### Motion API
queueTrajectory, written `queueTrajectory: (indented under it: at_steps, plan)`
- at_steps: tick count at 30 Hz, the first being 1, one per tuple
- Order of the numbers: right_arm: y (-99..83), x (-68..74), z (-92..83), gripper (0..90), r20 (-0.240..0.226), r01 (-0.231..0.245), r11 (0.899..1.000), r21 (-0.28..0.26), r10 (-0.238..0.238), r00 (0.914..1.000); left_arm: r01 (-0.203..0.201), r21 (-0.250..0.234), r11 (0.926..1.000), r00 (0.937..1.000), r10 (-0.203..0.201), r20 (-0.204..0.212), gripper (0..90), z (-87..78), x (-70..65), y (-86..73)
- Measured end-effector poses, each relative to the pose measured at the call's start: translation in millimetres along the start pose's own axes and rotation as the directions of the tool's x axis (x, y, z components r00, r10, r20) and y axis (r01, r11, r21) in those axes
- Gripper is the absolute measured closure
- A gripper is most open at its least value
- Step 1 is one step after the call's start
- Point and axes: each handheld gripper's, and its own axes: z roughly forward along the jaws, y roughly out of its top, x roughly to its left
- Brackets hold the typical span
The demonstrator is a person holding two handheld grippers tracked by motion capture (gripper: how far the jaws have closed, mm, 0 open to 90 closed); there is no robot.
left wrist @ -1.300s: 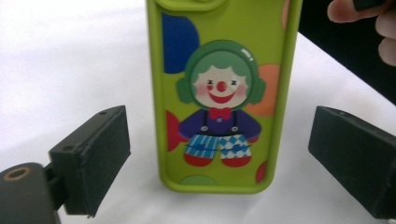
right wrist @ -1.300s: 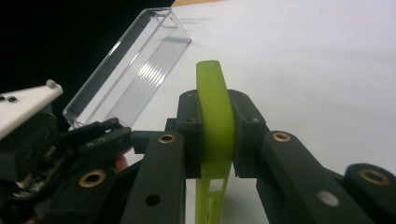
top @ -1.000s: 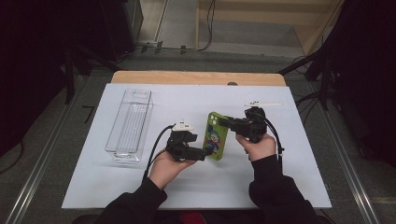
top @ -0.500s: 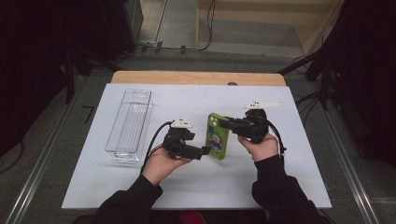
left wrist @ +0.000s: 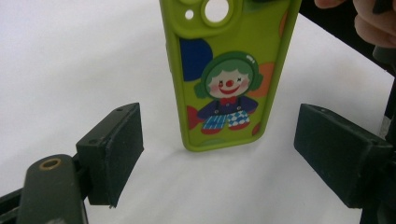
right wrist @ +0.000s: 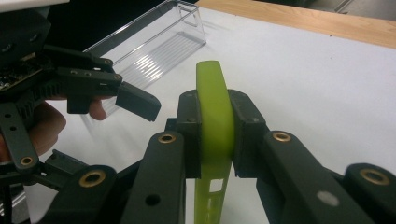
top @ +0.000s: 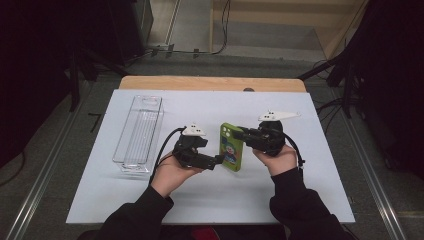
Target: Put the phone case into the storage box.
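A lime-green phone case (top: 231,146) with a cartoon clown printed on its back stands on edge just above the white table. My right gripper (top: 241,135) is shut on its upper part, and the pads press both faces of the case (right wrist: 214,93). My left gripper (top: 219,160) is open at the case's lower end. In the left gripper view its two black pads (left wrist: 119,140) stand wide on either side of the case (left wrist: 224,79) without touching it. The left gripper's fingers (right wrist: 135,100) also appear at the left of the right gripper view.
A clear plastic tray (top: 140,132) lies lengthwise on the left of the white table sheet (top: 300,190), seen also as the clear tray (right wrist: 154,42). A wooden table edge (top: 210,83) runs along the back. Dark stands and cables surround the table.
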Motion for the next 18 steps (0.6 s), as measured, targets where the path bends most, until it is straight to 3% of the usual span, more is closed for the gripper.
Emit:
queueTrajectory:
  at_steps: [12,15,18]
  plan:
    - [-2.2,18.1,4.6,74.7,0.017,0.020,0.999,-0.034,-0.020,0.9997,-0.007,-0.023,0.9997,0.9997,0.007,-0.023,14.2,-1.1,0.2,2.5]
    - [-3.1,20.4,5.7,74.6,0.018,0.012,0.999,-0.042,-0.012,0.9998,-0.044,-0.026,0.9987,0.9989,0.043,-0.019,13.1,-1.4,0.3,1.7]
    - [-3.5,22.2,6.7,74.6,0.015,0.007,0.999,-0.041,-0.007,0.9999,-0.047,-0.033,0.9984,0.9988,0.046,-0.018,7.3,0.2,0.1,1.9]
